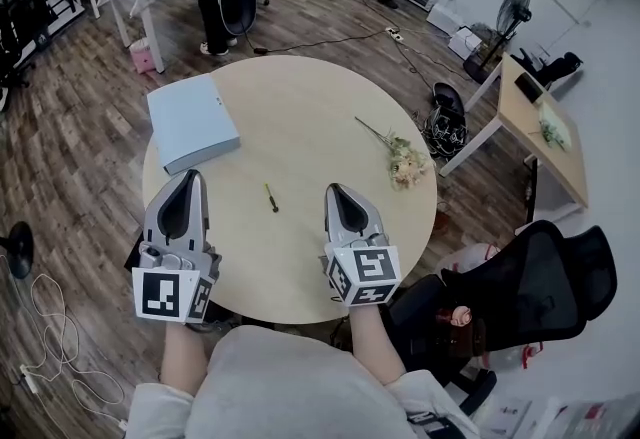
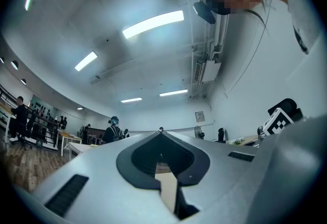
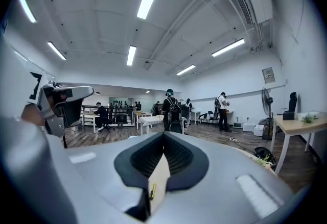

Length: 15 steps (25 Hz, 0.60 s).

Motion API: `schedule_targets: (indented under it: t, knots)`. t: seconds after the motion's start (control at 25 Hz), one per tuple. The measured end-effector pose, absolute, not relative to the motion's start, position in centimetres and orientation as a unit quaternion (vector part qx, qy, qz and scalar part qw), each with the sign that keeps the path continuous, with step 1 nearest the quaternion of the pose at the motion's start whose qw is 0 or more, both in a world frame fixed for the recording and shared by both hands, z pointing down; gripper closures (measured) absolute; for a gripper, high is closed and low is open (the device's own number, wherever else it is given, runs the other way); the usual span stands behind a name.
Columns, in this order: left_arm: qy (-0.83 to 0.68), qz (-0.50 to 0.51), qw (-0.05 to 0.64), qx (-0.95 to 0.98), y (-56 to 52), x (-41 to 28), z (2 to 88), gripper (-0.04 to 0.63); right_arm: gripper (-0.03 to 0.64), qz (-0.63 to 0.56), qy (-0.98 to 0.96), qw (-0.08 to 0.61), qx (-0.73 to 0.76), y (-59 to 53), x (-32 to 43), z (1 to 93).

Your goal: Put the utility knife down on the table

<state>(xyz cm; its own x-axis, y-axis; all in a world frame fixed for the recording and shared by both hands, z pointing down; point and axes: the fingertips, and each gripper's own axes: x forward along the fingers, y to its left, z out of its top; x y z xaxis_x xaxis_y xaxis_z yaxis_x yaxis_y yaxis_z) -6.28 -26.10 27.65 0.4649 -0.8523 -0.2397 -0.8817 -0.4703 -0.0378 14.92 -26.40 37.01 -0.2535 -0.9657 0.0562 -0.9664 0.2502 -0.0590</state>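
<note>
Utility knife (image 1: 271, 198): lay flat on the table (image 1: 300, 92), a little toward the near edge from its middle; it sat between the two gripper tips, apart from both
Left gripper (image 1: 191, 177): hung over the near-left edge; its jaws were together at the tips with nothing between them
Right gripper (image 1: 335, 191): hung over the near edge, right of the knife; its jaws were together and empty; through the slit under its pads a yellow sliver of the knife showed on the tabletop
Other things: a pale blue box (image 1: 192, 122) lay at the left edge; a sprig of dried flowers (image 1: 398, 157) lay near the right edge; both were well apart from the knife
Stage: judged done, or all but; the knife rested on the wood with no jaw on it
Doing it well: what remained, by this judgement, was to draw both grippers back toward the near edge; the tips should stay raised off the top and not sweep across the knife; the knife was best left well in from the rim
Risk: a slim, light tool would likely skid at a slight knock from a closed jaw tip
</note>
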Motion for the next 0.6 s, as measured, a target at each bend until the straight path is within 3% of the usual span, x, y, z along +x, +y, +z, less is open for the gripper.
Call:
schedule_targets:
  t: [0.6]
  knots:
    - [0.505, 0.112, 0.100, -0.850, -20.5, -4.3, 25.5, 0.588, 0.606, -0.016, -0.783, -0.037, 0.621, -19.9, 17.8, 31.7]
